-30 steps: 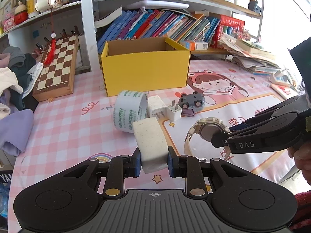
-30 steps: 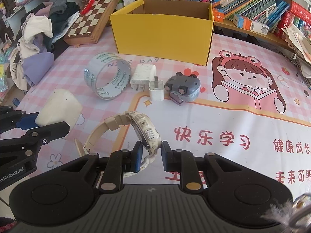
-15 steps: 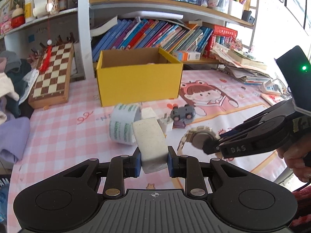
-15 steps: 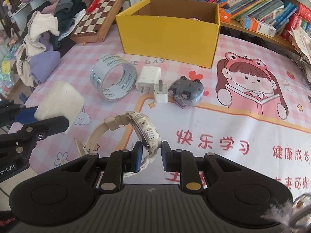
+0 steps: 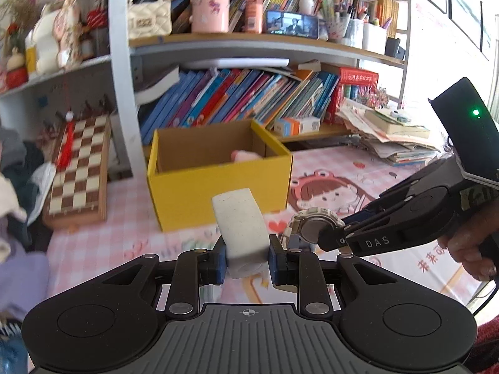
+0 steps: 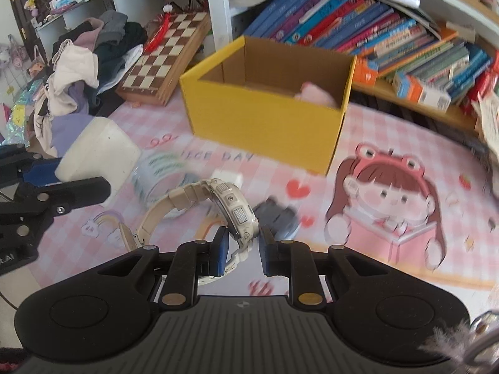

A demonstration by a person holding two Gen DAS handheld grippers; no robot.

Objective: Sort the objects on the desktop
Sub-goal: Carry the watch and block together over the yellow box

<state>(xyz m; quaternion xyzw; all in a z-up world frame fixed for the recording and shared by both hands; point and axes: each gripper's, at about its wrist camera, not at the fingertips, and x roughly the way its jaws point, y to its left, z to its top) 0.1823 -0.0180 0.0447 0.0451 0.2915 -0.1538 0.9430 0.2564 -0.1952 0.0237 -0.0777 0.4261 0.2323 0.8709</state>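
Observation:
My left gripper (image 5: 246, 260) is shut on a white oblong block (image 5: 241, 227) and holds it in the air in front of the open yellow box (image 5: 218, 184). My right gripper (image 6: 240, 249) is shut on a cream wristwatch (image 6: 230, 205), also lifted off the table; the watch also shows in the left wrist view (image 5: 312, 224). The yellow box (image 6: 265, 115) holds a pink item (image 6: 315, 93). A tape roll (image 6: 159, 174), a white charger (image 6: 226, 176) and a grey toy (image 6: 277, 218) lie on the pink mat below, blurred.
A chessboard (image 5: 78, 168) leans at the left of the box. A pile of clothes (image 6: 81, 65) lies at the far left. Shelves of books (image 5: 243, 93) stand behind the box, with stacked papers (image 5: 393, 137) at the right.
Both grippers have risen and moved toward the yellow box, carrying the block and the watch. The box now looks nearer and its inside shows.

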